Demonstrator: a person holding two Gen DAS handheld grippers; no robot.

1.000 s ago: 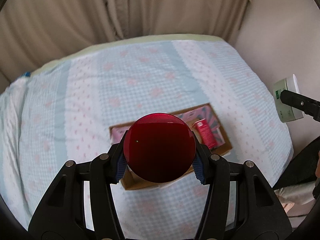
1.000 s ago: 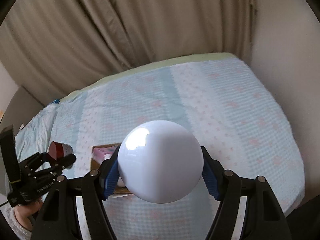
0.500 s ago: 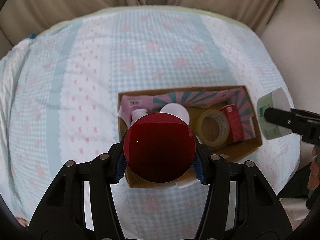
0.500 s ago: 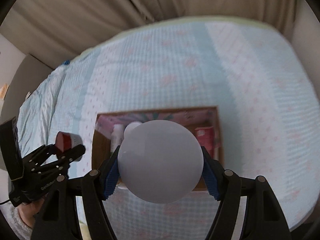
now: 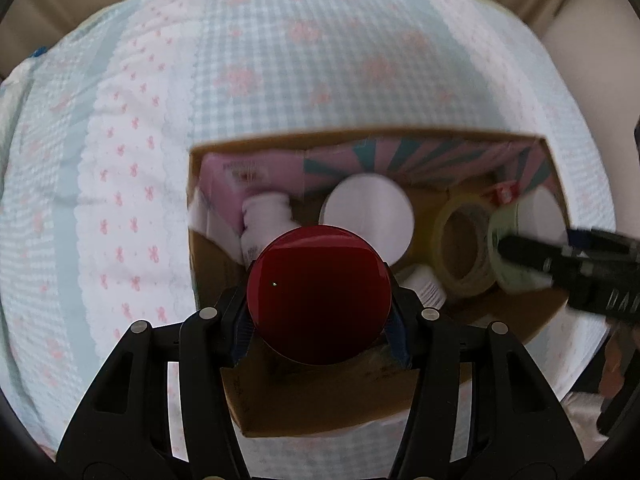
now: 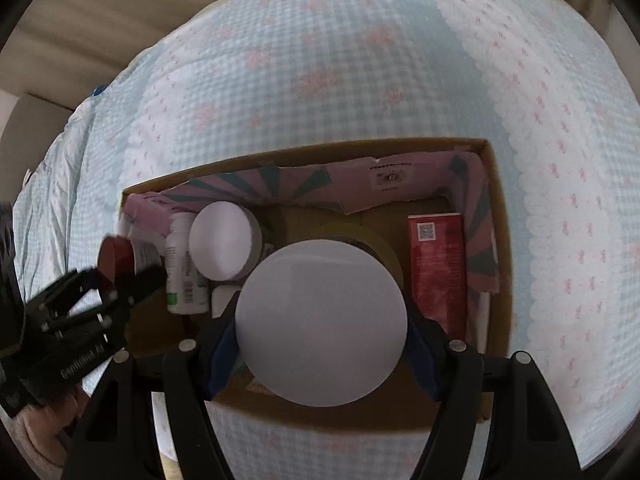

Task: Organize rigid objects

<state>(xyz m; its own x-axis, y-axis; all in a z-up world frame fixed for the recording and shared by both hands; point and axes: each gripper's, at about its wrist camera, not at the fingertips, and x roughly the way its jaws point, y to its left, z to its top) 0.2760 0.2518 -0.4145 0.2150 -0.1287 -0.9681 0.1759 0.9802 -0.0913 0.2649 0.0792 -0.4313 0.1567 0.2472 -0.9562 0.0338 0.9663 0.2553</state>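
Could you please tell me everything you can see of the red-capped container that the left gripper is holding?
The red-capped container shows mostly its round, glossy dark-red cap, end-on to the left wrist camera. From the right wrist view a pale labelled body extends behind the cap; its print is unreadable. It looks like hard plastic. The left gripper is shut on it, blue pads pressing both sides. It hangs over the left end of the open cardboard box, above a white bottle, touching nothing else visibly.
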